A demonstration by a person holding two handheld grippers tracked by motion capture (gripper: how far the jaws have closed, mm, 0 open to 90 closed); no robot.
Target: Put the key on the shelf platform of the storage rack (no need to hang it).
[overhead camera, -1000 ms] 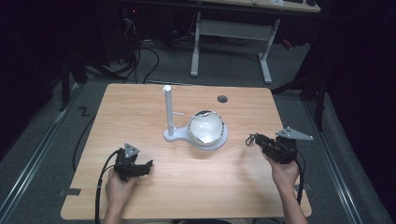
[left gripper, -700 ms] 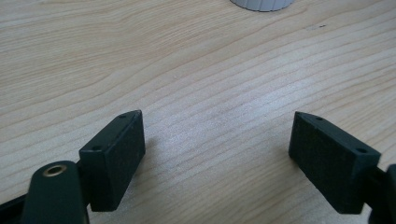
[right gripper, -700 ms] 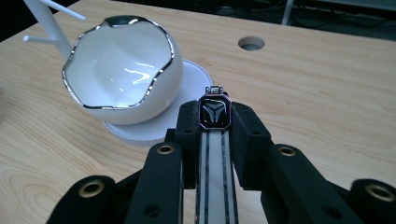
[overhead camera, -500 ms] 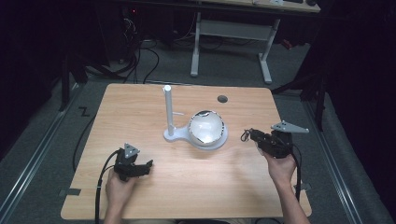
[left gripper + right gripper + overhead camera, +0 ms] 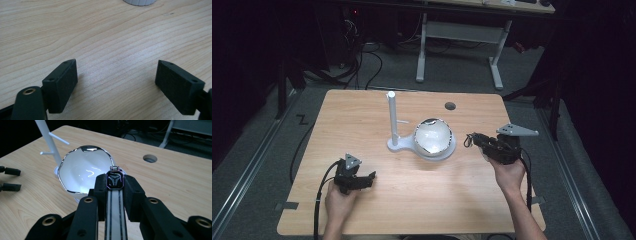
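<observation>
My right gripper hovers just right of a shiny white bowl, shut on a watch with a black, purple-edged face and a white strap with dark stripes. In the right gripper view the watch face sticks out between the pads, close to the bowl's rim. The bowl sits on the base of a white stand with a thin upright post and short pegs. My left gripper rests low on the table's near left. Its jaws stand wide apart over bare wood.
The light wooden table has a round cable hole at the far right. The floor around it is dark, with cables and a white desk frame behind. The stand's base edge lies far ahead of the left jaws.
My right gripper, still holding the watch, has risen and moved left toward the bowl. The left gripper has stayed put.
</observation>
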